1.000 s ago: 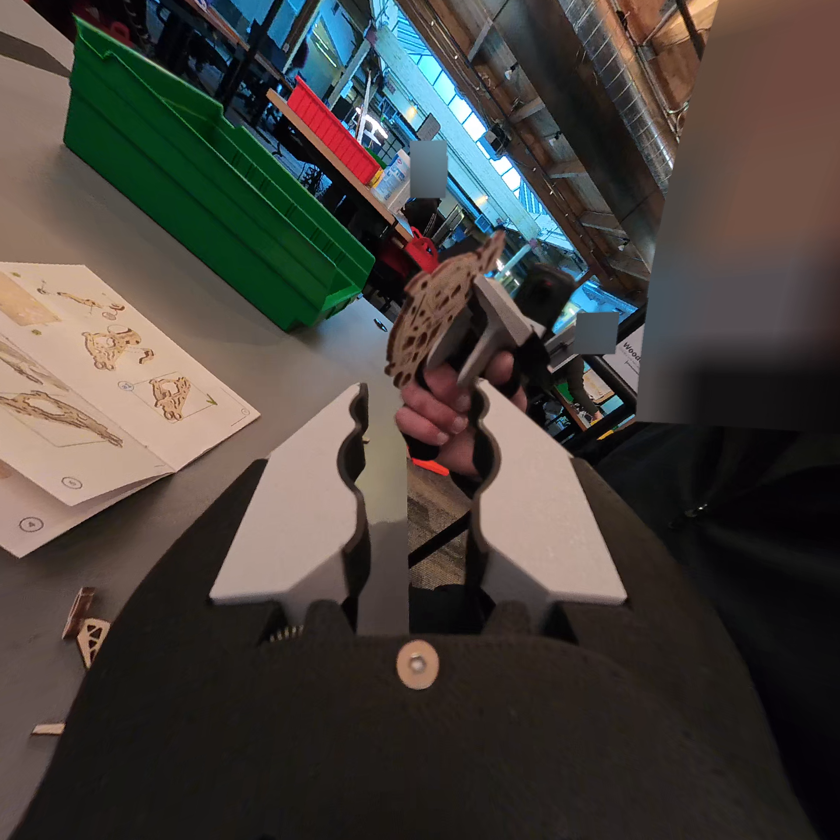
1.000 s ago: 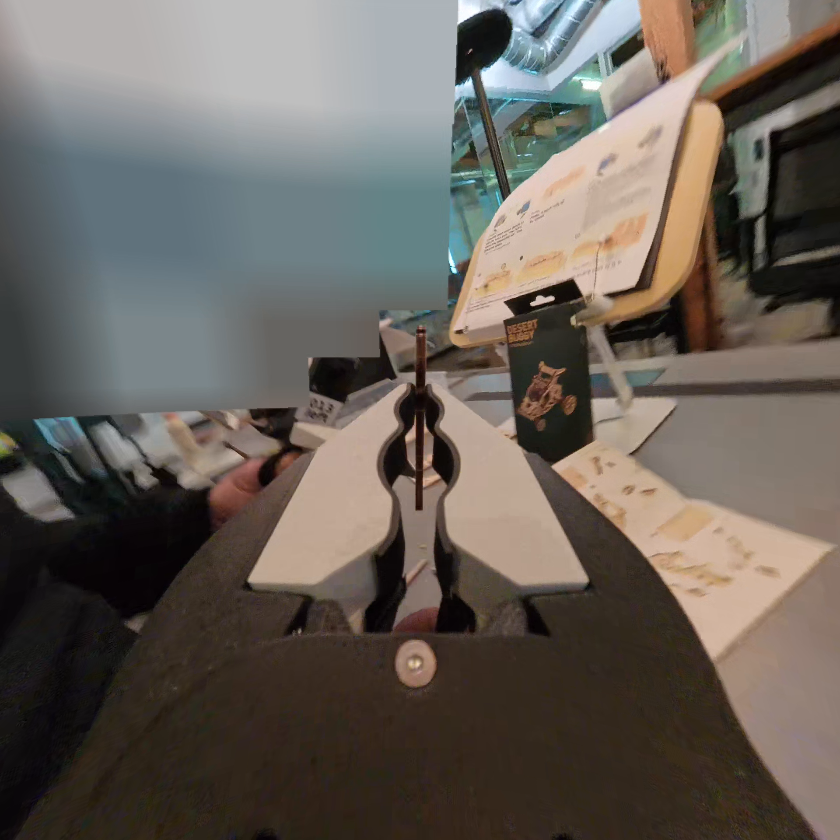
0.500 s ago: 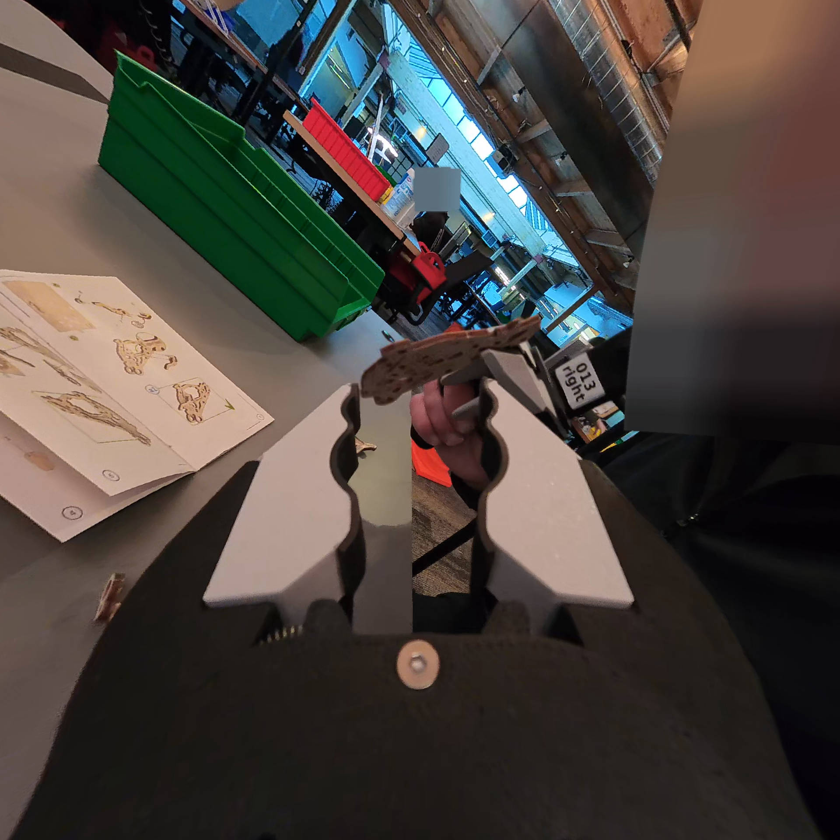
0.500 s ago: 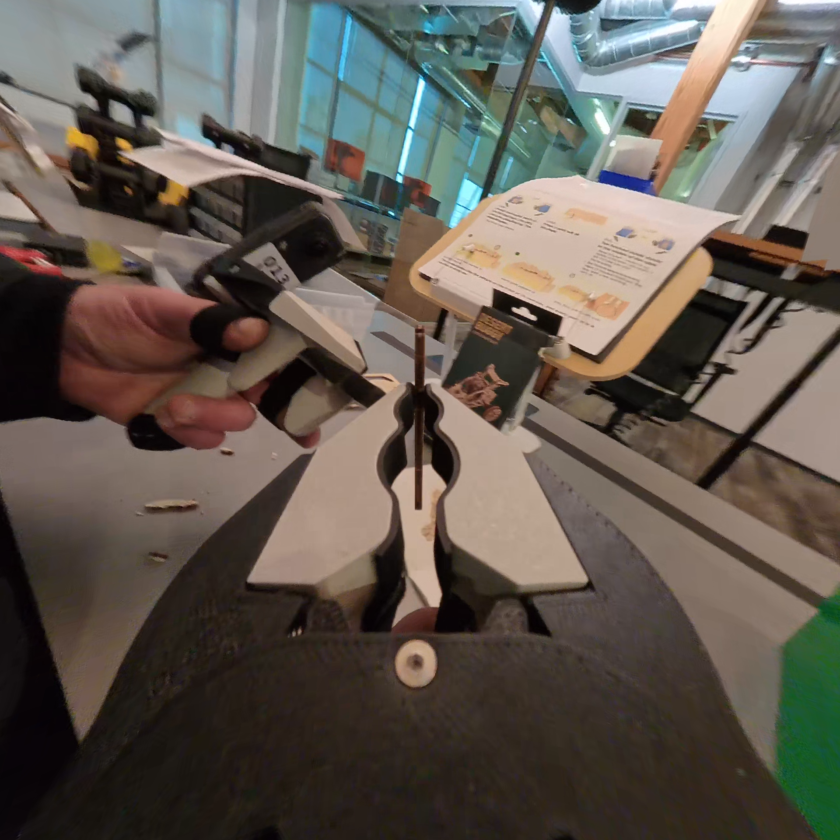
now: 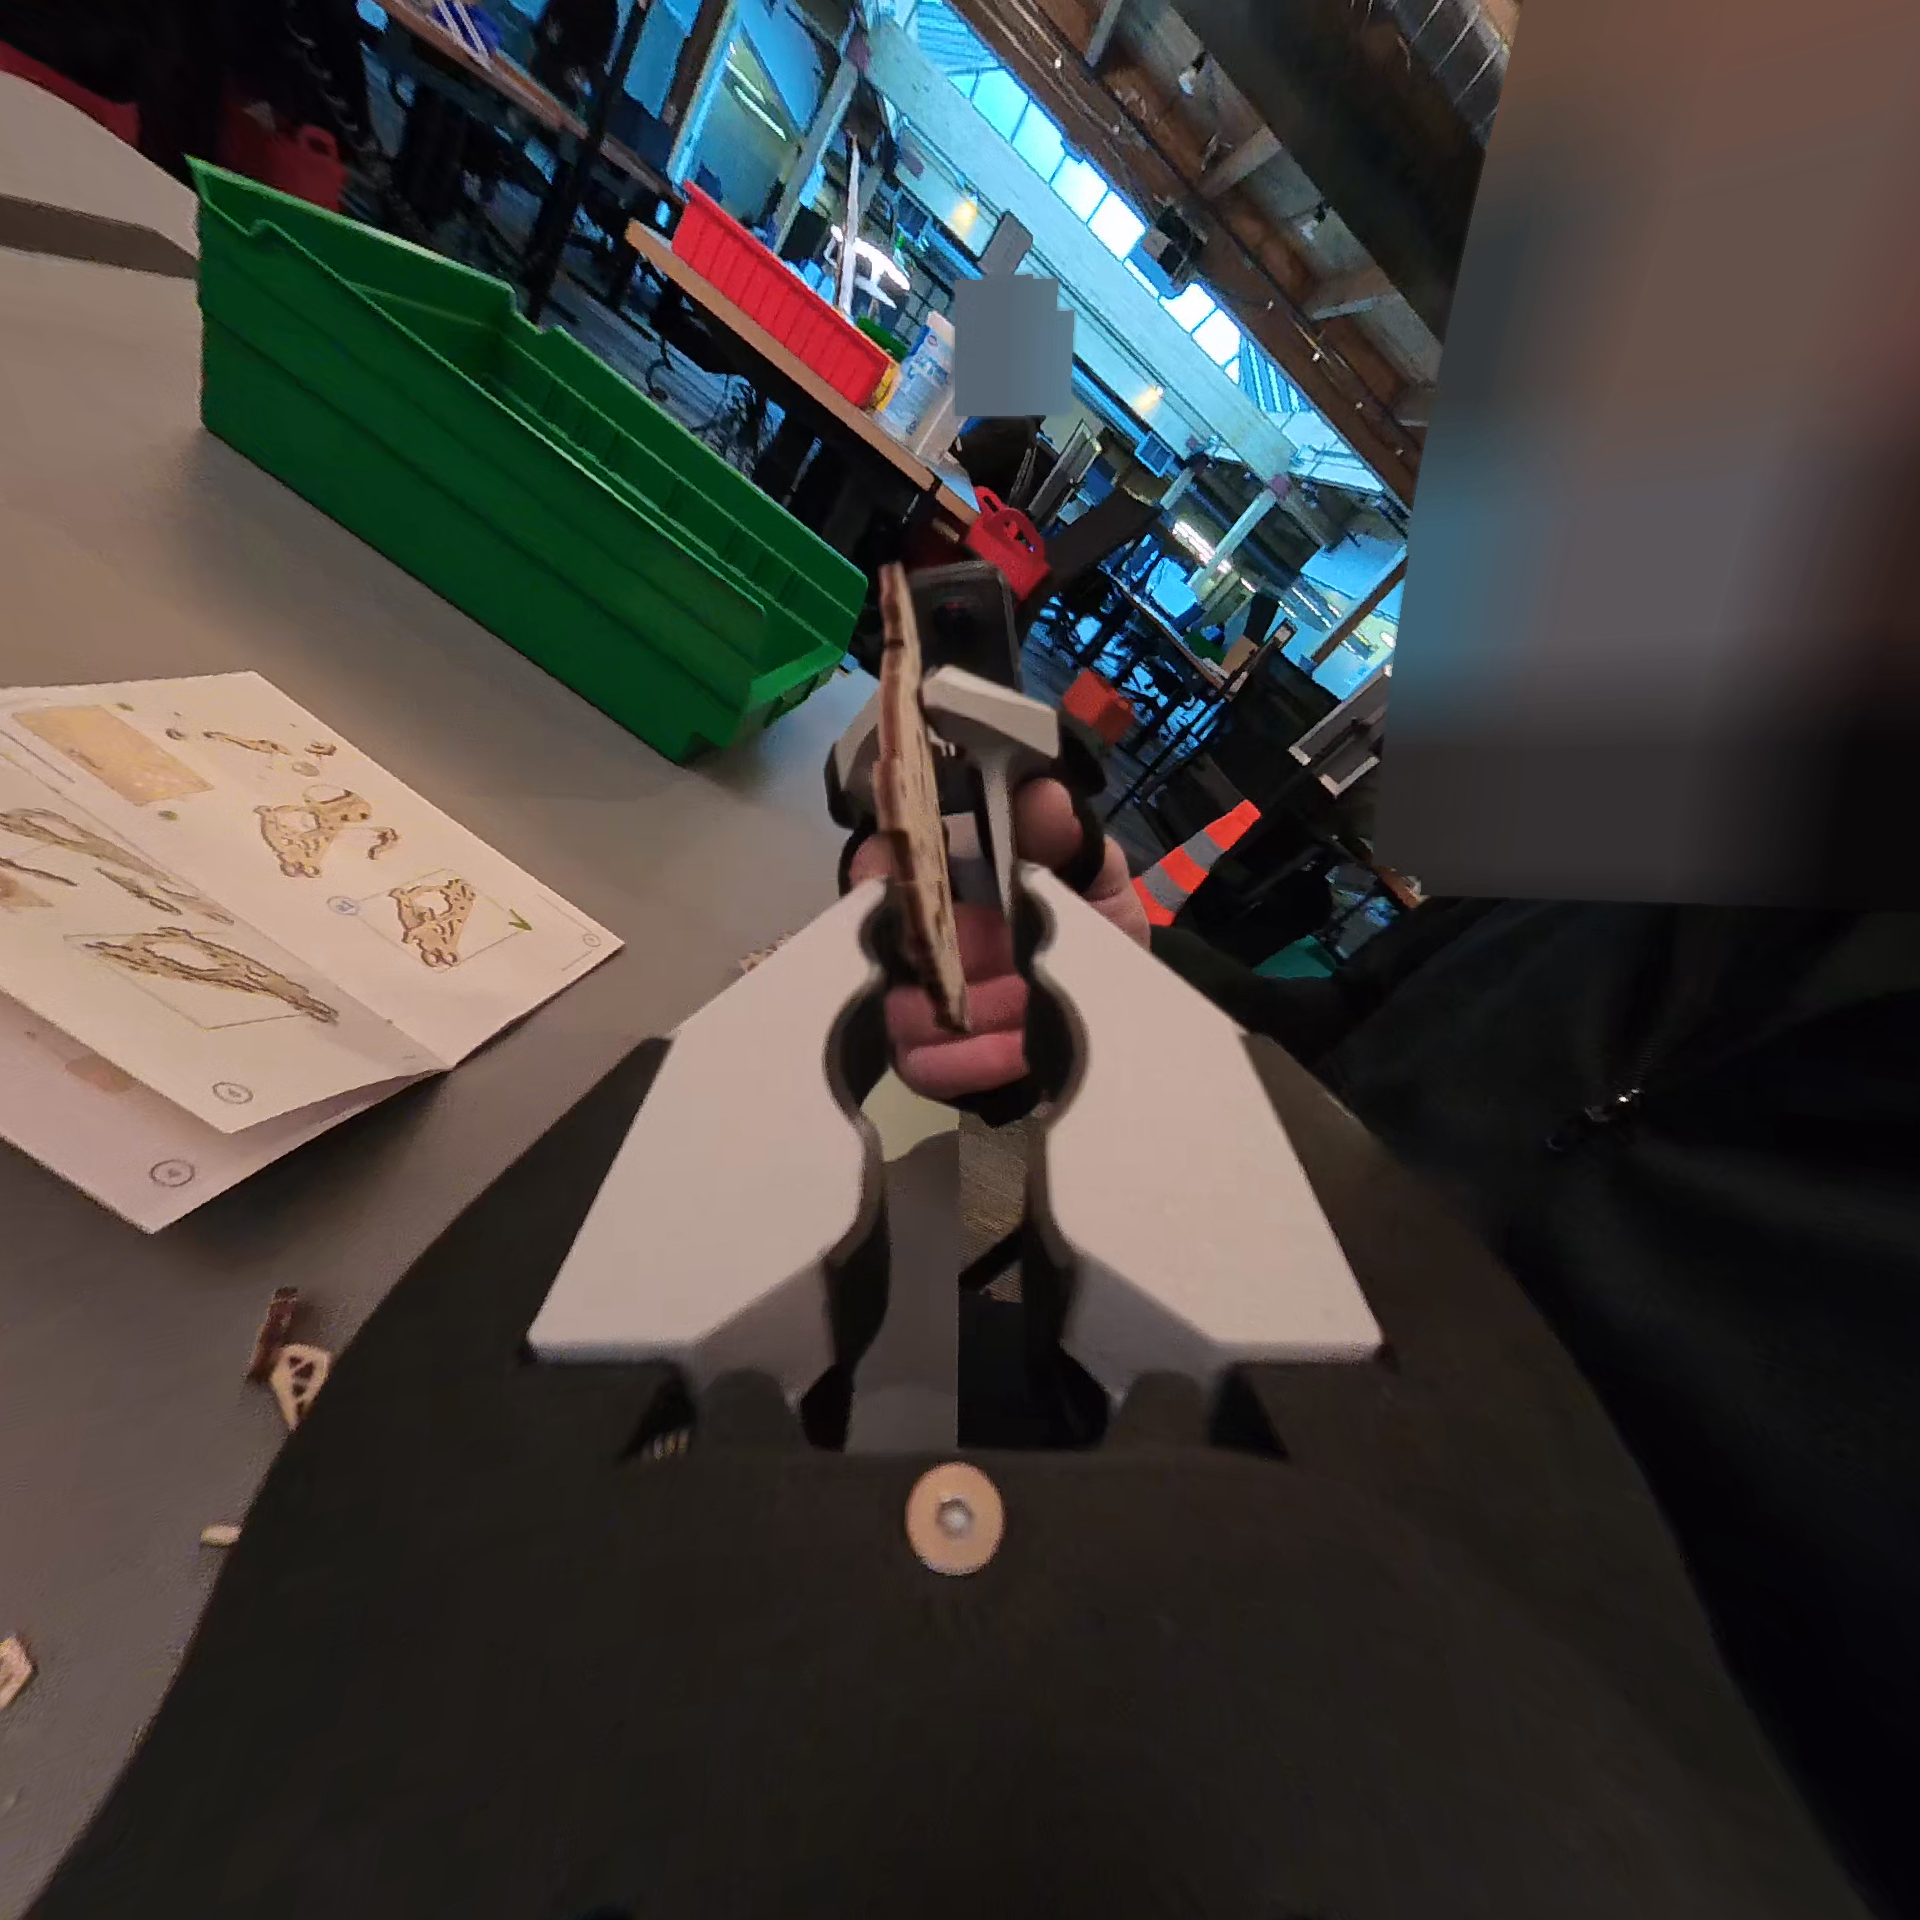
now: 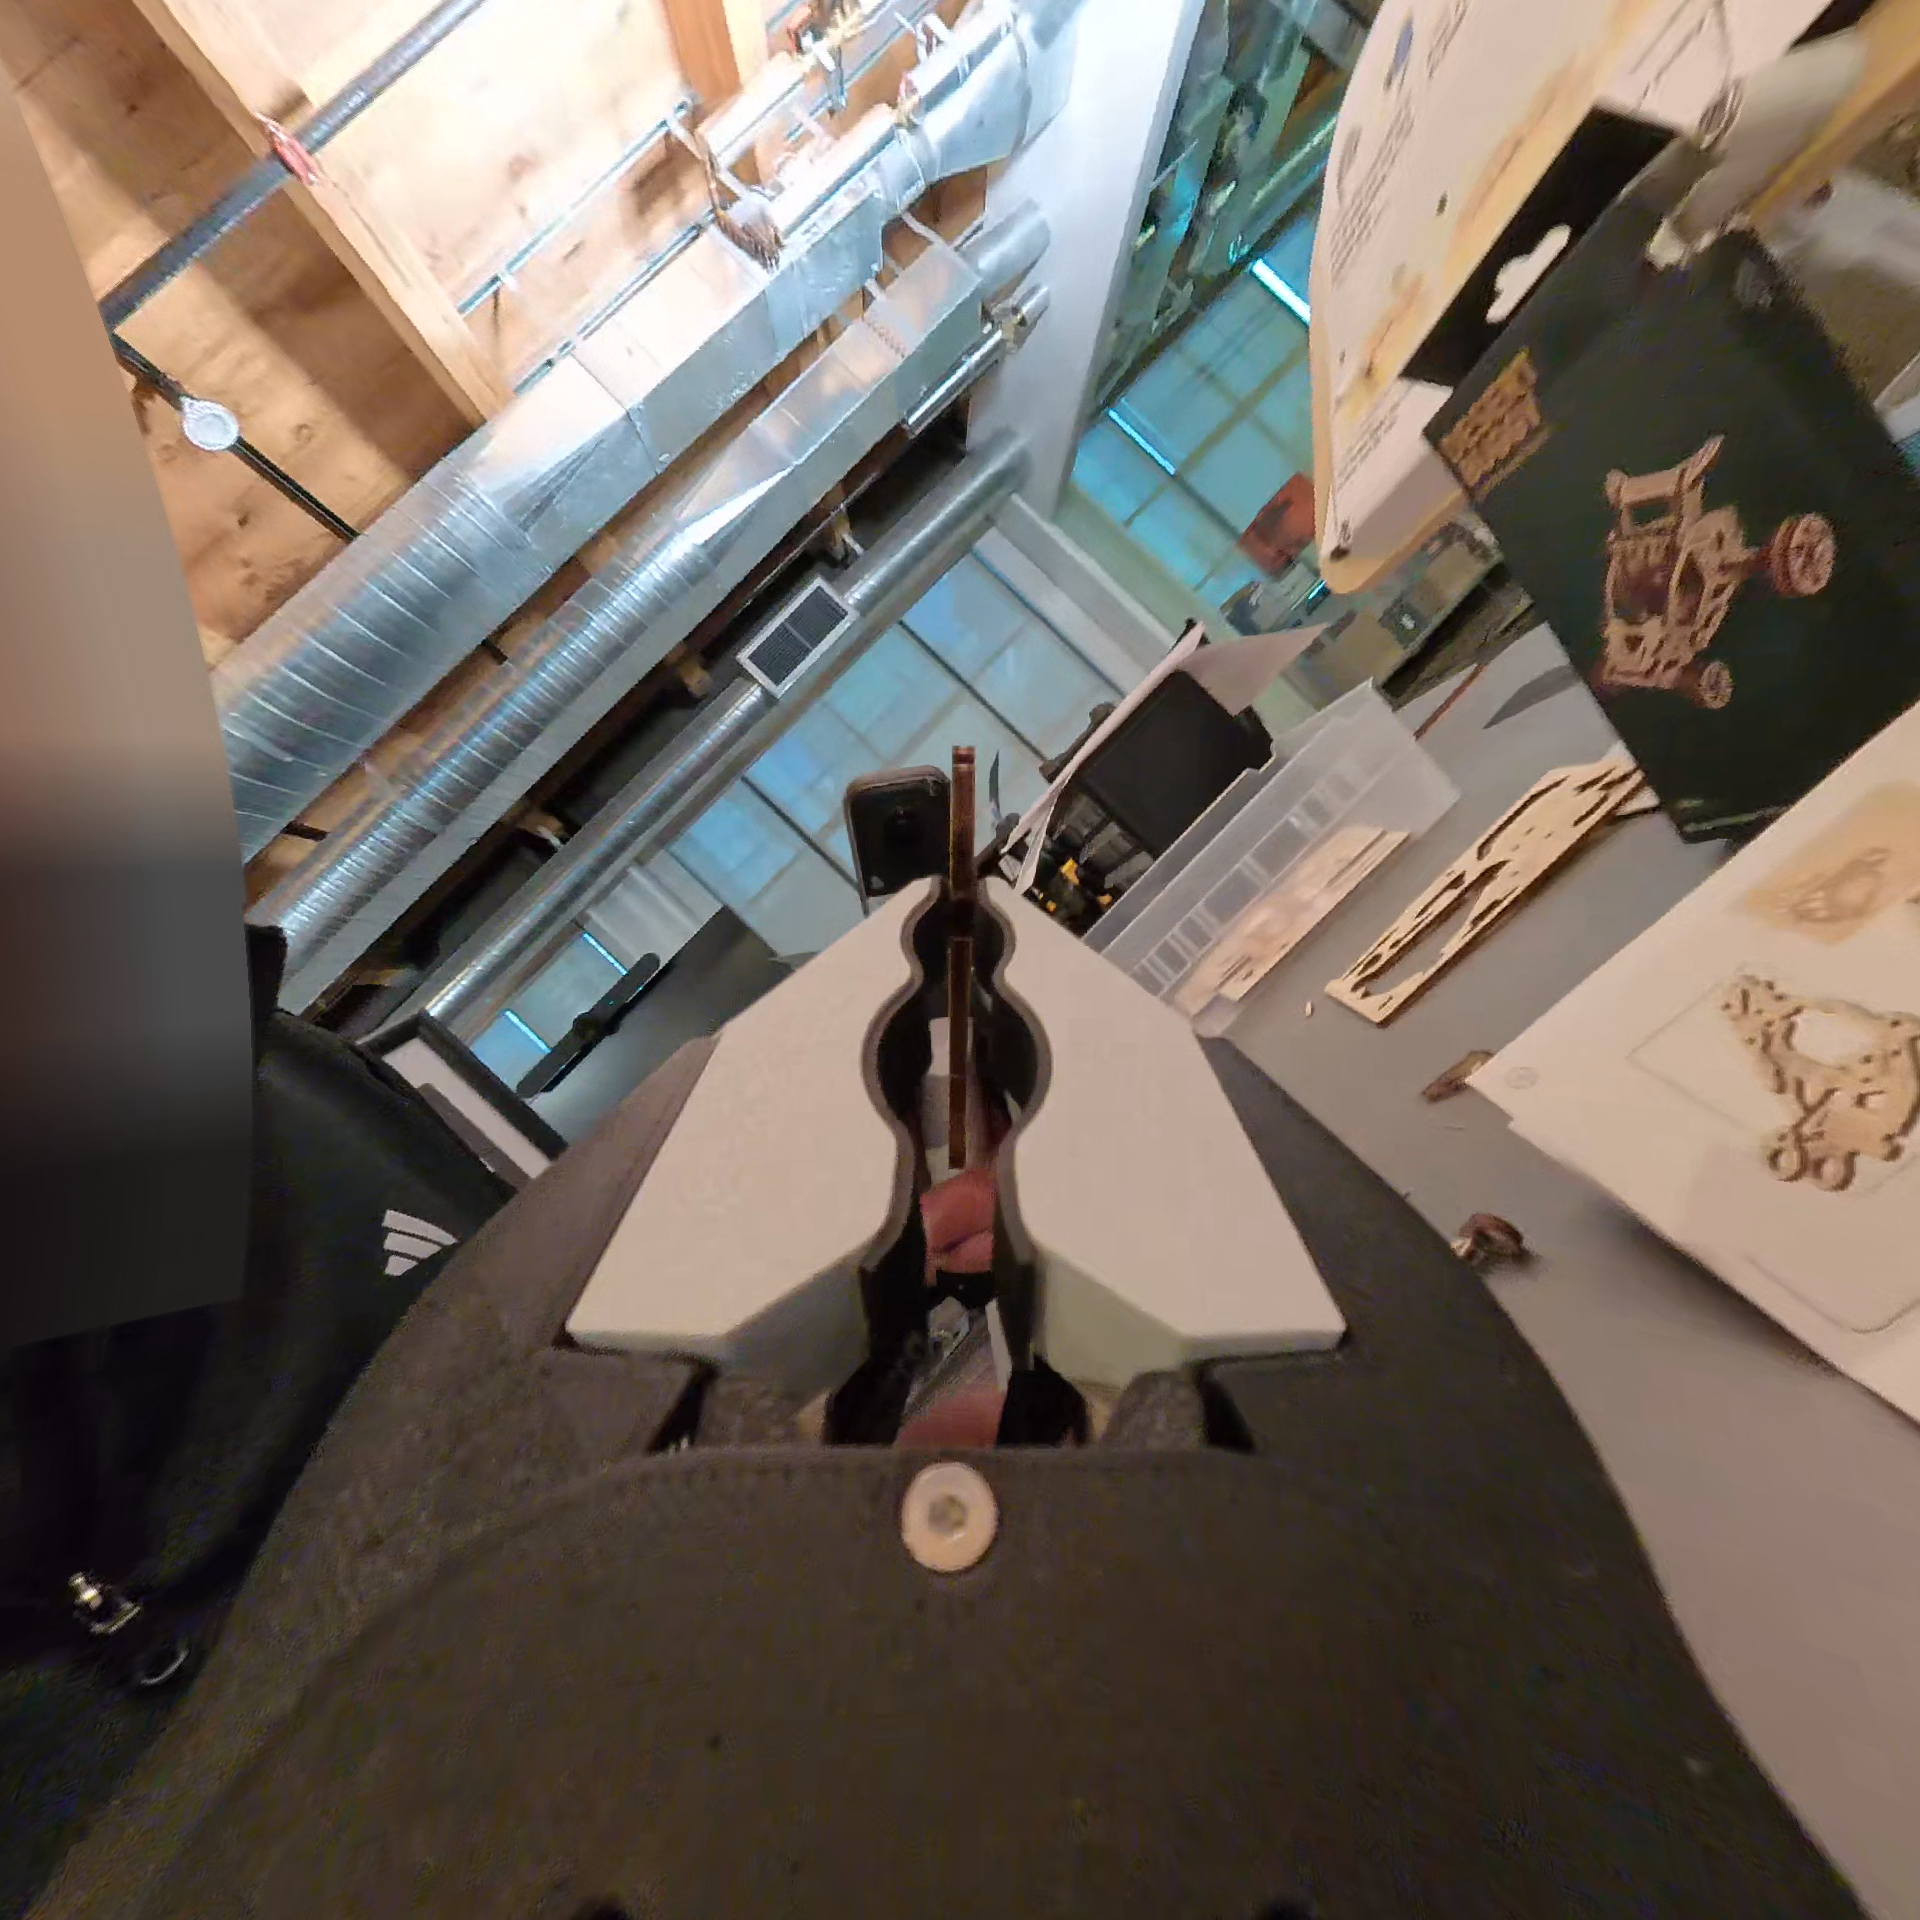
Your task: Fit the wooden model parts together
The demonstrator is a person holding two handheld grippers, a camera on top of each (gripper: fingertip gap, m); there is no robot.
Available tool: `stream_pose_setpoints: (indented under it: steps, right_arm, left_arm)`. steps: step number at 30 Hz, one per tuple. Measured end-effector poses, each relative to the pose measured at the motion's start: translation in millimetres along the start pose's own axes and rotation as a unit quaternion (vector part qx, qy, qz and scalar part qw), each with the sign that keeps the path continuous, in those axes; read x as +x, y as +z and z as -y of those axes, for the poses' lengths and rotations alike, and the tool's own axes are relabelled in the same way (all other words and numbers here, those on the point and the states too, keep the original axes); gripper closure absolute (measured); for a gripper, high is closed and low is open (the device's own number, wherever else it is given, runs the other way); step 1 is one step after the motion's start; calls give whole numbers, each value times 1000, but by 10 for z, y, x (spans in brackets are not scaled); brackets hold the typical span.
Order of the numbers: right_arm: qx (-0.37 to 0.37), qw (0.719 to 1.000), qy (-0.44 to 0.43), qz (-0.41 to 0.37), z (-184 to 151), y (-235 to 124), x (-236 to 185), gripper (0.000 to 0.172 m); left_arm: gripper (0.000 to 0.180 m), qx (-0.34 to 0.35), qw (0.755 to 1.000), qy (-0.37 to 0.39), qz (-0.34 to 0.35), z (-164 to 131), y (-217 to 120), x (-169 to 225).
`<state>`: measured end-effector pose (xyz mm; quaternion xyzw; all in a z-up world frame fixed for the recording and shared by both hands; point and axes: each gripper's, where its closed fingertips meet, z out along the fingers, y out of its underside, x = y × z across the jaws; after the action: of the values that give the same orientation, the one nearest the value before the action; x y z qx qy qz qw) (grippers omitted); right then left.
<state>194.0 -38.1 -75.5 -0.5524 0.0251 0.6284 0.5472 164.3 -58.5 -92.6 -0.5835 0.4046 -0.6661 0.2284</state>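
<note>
Grey tabletop at left of the left wrist view, with green bin at upper left and open instruction sheet at mid left. In the right wrist view, dark kit box at upper right, cut-out wooden sheet at mid right, small offcuts near the sheet's edge. Judged early in the fitting: only one flat wooden part seen aloft, nothing joined to it visibly, mating piece yet to be brought. Right tool at frame centre, tilted up toward the ceiling, closed tight on the part's thin edge. Left tool parted wide, gripping nothing, aimed at the part, which is near its tips. Contact there: cannot tell. Hand just behind.
</note>
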Motion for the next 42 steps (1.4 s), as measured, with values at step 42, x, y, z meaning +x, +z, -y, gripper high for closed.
stream_pose_setpoints:
  steps: [42]
  right_arm:
    - [-239,770,-539,-244,-793,301,347,148]
  left_arm:
    - [179,129,969,-132,165,57,-400,-408]
